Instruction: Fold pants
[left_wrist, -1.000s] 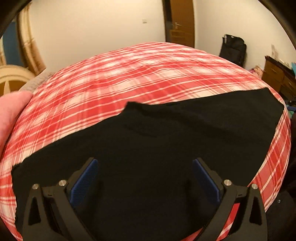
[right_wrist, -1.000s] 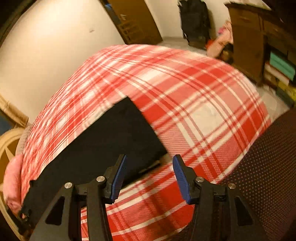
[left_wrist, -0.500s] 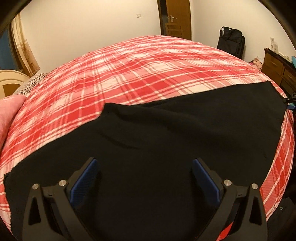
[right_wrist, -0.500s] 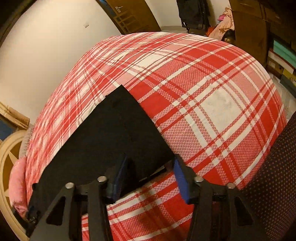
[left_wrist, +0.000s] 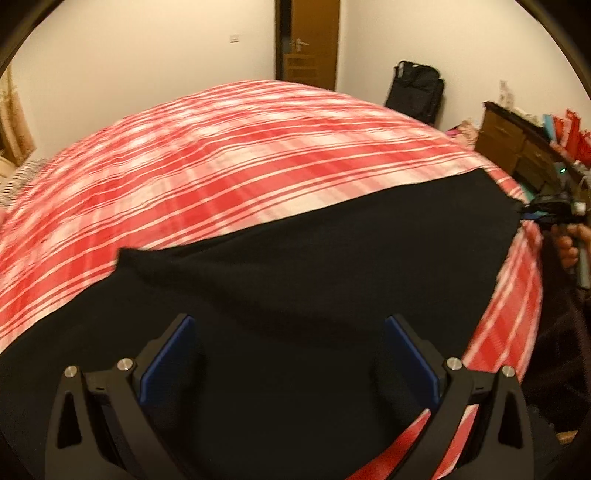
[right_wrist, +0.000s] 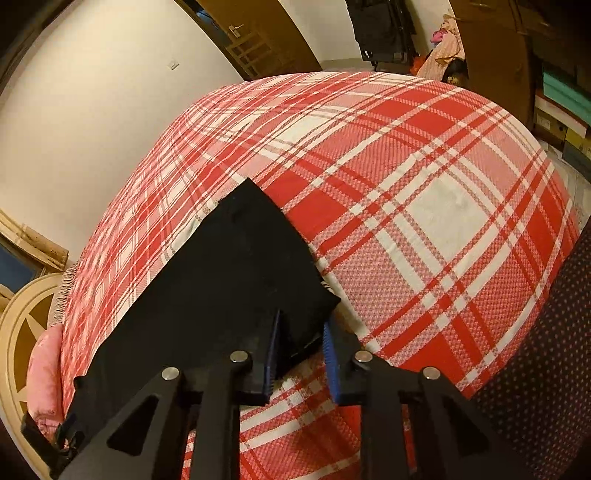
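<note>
Black pants (left_wrist: 295, 288) lie flat across a red plaid bed (left_wrist: 221, 166). My left gripper (left_wrist: 288, 354) hovers over their near middle, open wide, with nothing between its blue pads. In the right wrist view the pants (right_wrist: 221, 288) run away to the left. My right gripper (right_wrist: 301, 350) has its jaws drawn narrow on the near right corner, with black fabric between the pads. The left wrist view shows that right gripper (left_wrist: 532, 214) at the pants' far right corner, held by a hand (left_wrist: 567, 243).
The bed cover (right_wrist: 424, 184) stretches bare beyond the pants. A pink pillow (right_wrist: 42, 369) and a round headboard (right_wrist: 22, 332) lie at the left end. A wooden dresser (left_wrist: 509, 147), a black bag (left_wrist: 413, 92) and a door (left_wrist: 314, 40) stand past the bed.
My right gripper slid onto the pants' near corner and its jaws narrowed around it. The left gripper stayed open and moved over the pants, which now lie more stretched out.
</note>
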